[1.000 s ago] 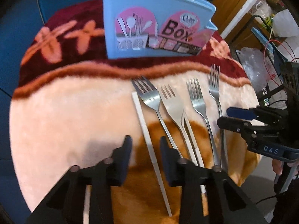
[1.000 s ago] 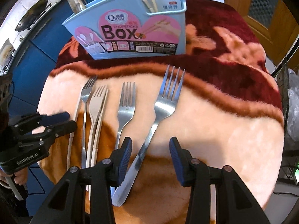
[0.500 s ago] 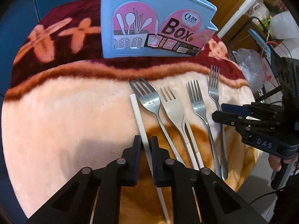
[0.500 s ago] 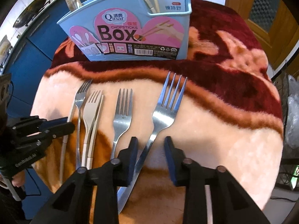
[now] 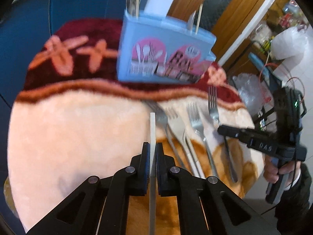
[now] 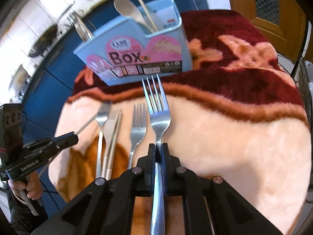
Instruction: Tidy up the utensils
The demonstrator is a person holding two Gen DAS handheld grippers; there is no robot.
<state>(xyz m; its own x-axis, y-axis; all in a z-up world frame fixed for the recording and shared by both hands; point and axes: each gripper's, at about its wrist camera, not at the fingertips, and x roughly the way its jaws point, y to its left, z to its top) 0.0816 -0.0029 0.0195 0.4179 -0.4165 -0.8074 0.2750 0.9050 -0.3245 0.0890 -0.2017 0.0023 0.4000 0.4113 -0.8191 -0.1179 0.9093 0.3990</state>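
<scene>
My left gripper (image 5: 150, 150) is shut on a white chopstick (image 5: 152, 129), lifted off the blanket and pointing toward the blue utensil box (image 5: 164, 52). My right gripper (image 6: 158, 148) is shut on the large steel fork (image 6: 157, 105), tines forward, raised above the blanket in front of the box (image 6: 137, 58). Three forks (image 6: 138, 125) and a second chopstick (image 6: 114, 135) lie on the blanket between the grippers. The box holds a wooden spoon (image 6: 129, 11), chopsticks and metal utensils. In the left wrist view the right gripper (image 5: 230, 132) holds the fork (image 5: 213, 105); in the right wrist view the left gripper (image 6: 72, 137) holds the chopstick.
A plush pink, orange and maroon blanket (image 6: 225, 137) covers the round table. Blue cabinets (image 6: 47, 72) stand behind. A wooden door (image 5: 230, 13) and plastic bags (image 5: 252, 90) are at the right of the left wrist view.
Both grippers have shut: the left on the white chopstick, the right on the large fork. Both have lifted their utensils off the blanket.
</scene>
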